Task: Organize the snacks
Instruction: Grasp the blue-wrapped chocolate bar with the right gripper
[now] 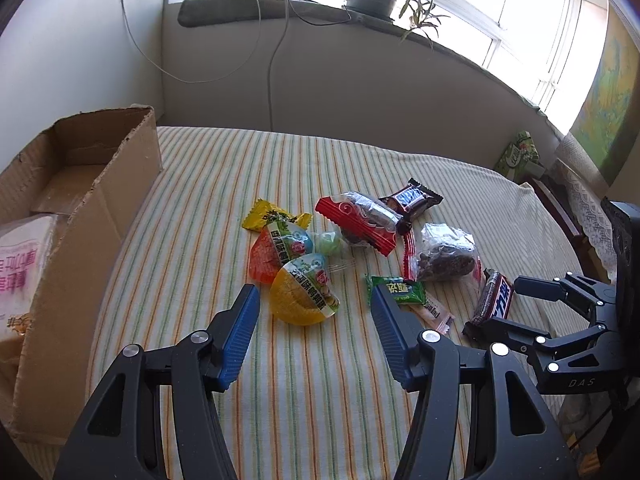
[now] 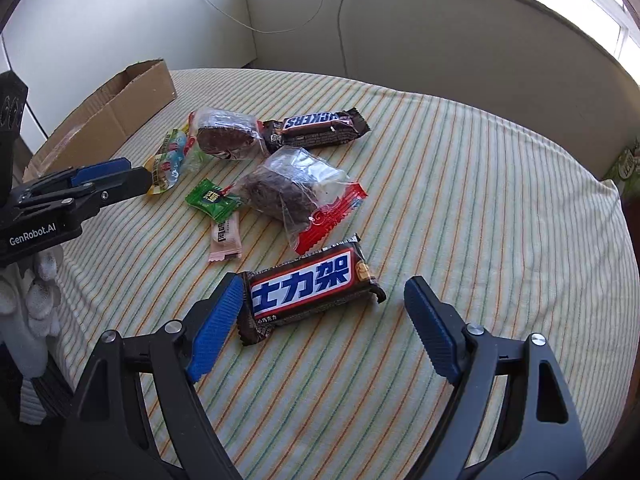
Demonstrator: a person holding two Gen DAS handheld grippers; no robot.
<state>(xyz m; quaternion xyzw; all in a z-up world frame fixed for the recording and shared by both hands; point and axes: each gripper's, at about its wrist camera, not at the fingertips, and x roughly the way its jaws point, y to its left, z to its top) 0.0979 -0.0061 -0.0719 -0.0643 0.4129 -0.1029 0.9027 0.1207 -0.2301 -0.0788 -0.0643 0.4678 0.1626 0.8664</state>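
"SNICKERS" on bar (image 2: 316,125); "GenRobot.AI" on claw (image 2: 110,178)

Both hand-held grippers (image 1: 316,308) (image 2: 324,300) — open

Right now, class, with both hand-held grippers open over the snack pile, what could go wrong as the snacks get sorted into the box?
1. The left hand-held gripper straddles the yellow jelly cup, but the orange cup overlaps it and may get dragged along.
2. The right hand-held gripper may only pinch the Snickers bar by its wrapper end, so it slips.
3. The box sits far left, so snacks may drop on the way.
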